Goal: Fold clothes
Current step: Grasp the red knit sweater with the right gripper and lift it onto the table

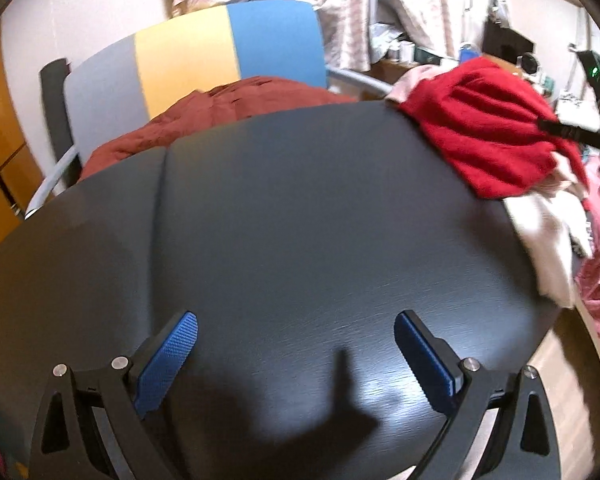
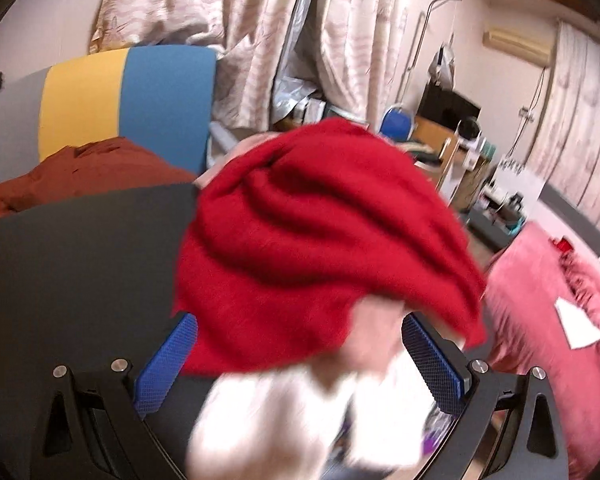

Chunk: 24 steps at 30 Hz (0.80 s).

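Our left claw [image 1: 296,354] hangs wide and empty over the bare dark table [image 1: 280,220], kept free as folding space. Our right claw [image 2: 300,354] is spread wide at the red garment [image 2: 320,248] heaped on pale clothes [image 2: 284,412] at the table's right edge, seemingly not yet gripping. A rust-coloured cloth [image 1: 220,108] fills the chair [image 1: 188,52] behind

Bare dark table [image 1: 280,208] ahead; clothes pile [image 1: 492,136] blocking right.
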Each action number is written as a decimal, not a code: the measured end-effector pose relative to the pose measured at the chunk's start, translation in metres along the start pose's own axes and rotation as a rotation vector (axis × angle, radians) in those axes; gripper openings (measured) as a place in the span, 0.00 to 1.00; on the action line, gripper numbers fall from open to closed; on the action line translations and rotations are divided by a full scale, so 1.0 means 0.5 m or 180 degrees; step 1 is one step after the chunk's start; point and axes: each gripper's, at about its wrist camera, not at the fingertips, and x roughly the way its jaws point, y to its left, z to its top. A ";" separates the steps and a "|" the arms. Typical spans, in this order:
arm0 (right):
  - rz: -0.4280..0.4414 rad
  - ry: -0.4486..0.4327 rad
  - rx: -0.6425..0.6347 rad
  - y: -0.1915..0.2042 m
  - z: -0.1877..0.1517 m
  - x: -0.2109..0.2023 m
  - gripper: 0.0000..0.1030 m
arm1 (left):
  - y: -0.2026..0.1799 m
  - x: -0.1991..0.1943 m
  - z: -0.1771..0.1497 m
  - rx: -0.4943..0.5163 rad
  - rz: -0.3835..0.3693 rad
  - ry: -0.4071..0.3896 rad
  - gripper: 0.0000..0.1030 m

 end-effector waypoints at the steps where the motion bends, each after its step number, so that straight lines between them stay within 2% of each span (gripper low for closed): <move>1: -0.0027 -0.0019 -0.0026 -0.001 0.023 0.023 1.00 | 0.011 0.003 -0.001 -0.0042 0.0033 0.0024 0.98; 2: -0.0038 -0.0022 -0.0062 0.009 0.052 0.055 0.99 | 0.019 0.005 -0.002 -0.0074 0.0039 0.0034 0.98; 4: -0.0018 0.0031 -0.0152 0.039 0.117 0.124 0.89 | 0.034 0.007 -0.007 -0.0134 0.0036 0.0054 0.98; 6: -0.0067 0.0064 -0.0287 0.024 0.138 0.130 0.86 | 0.043 0.010 -0.013 -0.0159 0.0028 0.0089 0.98; 8: -0.0032 0.0262 -0.0338 0.030 0.141 0.174 0.84 | 0.047 0.015 -0.021 -0.0167 0.0034 0.0135 0.98; 10: -0.0085 0.0384 -0.0477 0.037 0.136 0.202 0.72 | 0.053 0.022 -0.028 -0.0166 0.0060 0.0183 0.98; 14: -0.0271 0.0315 -0.0622 0.071 0.121 0.245 0.71 | 0.066 0.038 -0.031 -0.0176 0.0082 0.0272 0.97; 17: -0.0308 0.0335 -0.0640 0.077 0.123 0.257 0.58 | 0.070 0.043 -0.034 -0.0199 0.0078 0.0298 0.96; 20: -0.0205 0.0346 -0.0552 0.064 0.134 0.257 0.43 | 0.076 0.036 -0.037 -0.0224 0.0042 0.0256 0.94; 22: -0.0047 0.0461 -0.0419 0.043 0.174 0.259 0.30 | 0.081 0.029 -0.041 -0.0232 0.0014 0.0233 0.94; 24: 0.0328 0.0443 -0.0011 0.017 0.189 0.236 0.19 | 0.085 0.021 -0.047 -0.0227 -0.0019 0.0195 0.94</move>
